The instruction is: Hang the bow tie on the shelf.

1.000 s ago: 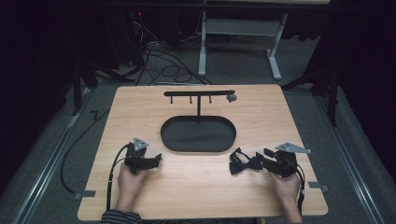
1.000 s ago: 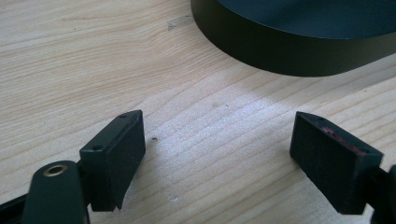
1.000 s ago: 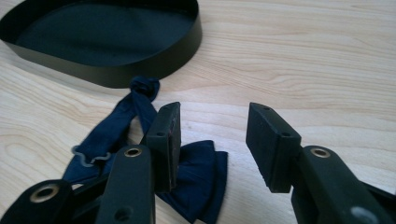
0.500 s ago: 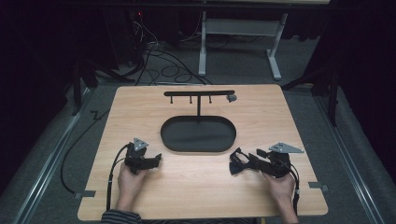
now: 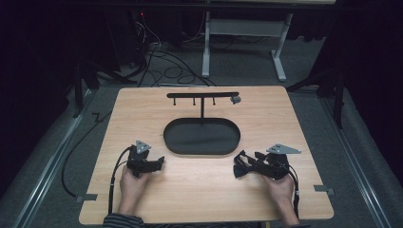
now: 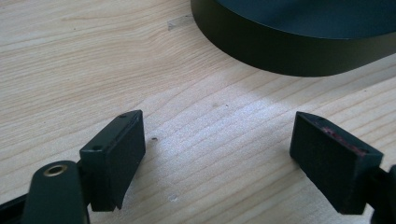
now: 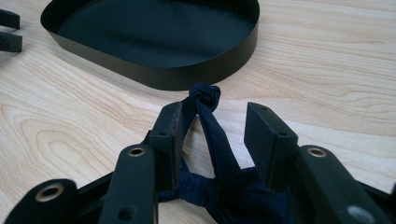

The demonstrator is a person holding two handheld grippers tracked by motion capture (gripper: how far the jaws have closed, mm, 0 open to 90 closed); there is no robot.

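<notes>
A dark navy knotted cloth [image 7: 204,96] lies on the wooden table [image 5: 190,190], just in front of the black oval tray [image 5: 171,142]. My right gripper [image 5: 239,169] is low over the table with the cloth between its jaws. In the right gripper view the cloth strip runs along the left finger [image 7: 170,126] and stays clear of the right one. The jaws of the right gripper [image 7: 215,116] have just been closing and still stand open. My left gripper [image 5: 159,163] rests at the tray's front left, open, with bare wood between its jaws [image 6: 217,126].
A black T-shaped stand [image 5: 202,95] with several small pegs rises behind the tray, with a small grey piece [image 5: 235,99] at its right end. The tray wall [image 6: 280,56] is close ahead of the left gripper. Cables trail off the table's front edge.
The right hand has shifted a little to the left with the cloth between its jaws. The left hand has not moved.
</notes>
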